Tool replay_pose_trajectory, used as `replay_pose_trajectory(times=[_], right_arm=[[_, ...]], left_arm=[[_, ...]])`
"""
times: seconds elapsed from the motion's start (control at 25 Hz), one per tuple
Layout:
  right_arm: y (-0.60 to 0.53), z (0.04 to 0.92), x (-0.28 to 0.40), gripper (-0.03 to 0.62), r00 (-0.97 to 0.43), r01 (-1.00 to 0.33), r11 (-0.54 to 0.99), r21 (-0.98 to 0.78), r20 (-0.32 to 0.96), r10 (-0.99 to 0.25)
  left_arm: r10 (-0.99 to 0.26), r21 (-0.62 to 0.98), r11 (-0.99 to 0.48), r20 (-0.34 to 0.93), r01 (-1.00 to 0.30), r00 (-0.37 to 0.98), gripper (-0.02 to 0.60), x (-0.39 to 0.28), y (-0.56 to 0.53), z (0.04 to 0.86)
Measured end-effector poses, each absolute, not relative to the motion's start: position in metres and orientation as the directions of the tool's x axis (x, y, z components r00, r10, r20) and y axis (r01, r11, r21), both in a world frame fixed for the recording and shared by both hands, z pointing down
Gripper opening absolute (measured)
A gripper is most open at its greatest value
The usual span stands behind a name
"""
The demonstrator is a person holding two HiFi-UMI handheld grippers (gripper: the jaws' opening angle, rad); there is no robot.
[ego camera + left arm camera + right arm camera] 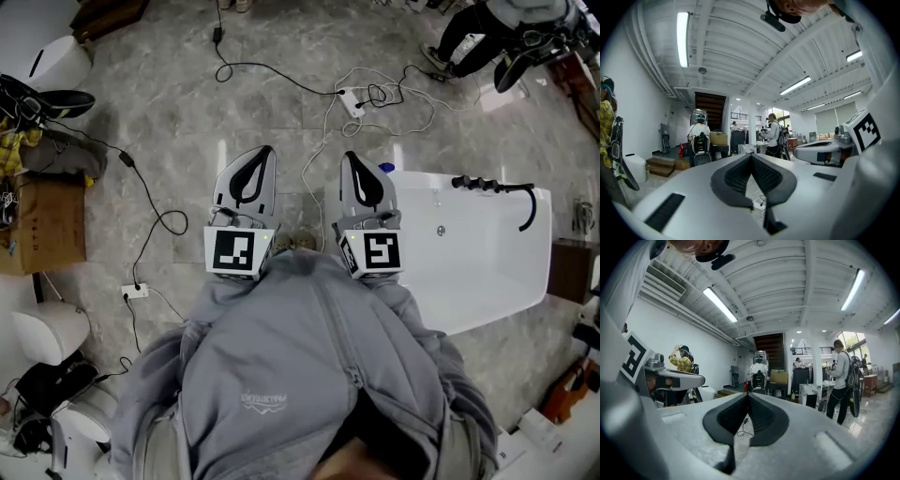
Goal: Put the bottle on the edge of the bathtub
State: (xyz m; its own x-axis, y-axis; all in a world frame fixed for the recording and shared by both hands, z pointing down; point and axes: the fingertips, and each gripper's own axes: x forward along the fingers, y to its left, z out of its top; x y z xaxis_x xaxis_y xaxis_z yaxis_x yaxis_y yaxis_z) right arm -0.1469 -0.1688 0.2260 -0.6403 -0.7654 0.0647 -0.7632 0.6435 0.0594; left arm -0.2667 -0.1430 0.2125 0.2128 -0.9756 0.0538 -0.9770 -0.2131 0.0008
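Observation:
My left gripper (pixel 266 152) and right gripper (pixel 349 157) are held side by side in front of the person's grey-sweatered chest, pointing level over the floor. Both are shut with nothing between the fingers; the tips meet in the left gripper view (pixel 751 155) and in the right gripper view (pixel 748 393). The white bathtub (pixel 525 281) stands to the right of the right gripper. A small blue-topped thing, probably the bottle (pixel 385 169), shows at the tub's corner beside the right gripper, mostly hidden by it. Neither gripper touches it.
A black faucet (pixel 492 185) sits on the tub's far rim. Cables and a power strip (pixel 352 103) lie on the marble floor ahead, another strip (pixel 134 292) at the left. A cardboard box (pixel 42 225) stands at the left. People stand across the room (pixel 842 378).

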Motion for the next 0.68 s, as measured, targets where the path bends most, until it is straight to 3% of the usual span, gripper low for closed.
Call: replay_pose_trajectory(times=[0.68], right_arm=[[-0.181, 0.235, -0.133, 0.003, -0.648, -0.759, 0.651, 0.023, 0.081, -0.758]], left_arm=[[-0.96, -0.008, -0.278, 0.048, -0.96, 0.278, 0.005, -0.237, -0.155, 0.217]])
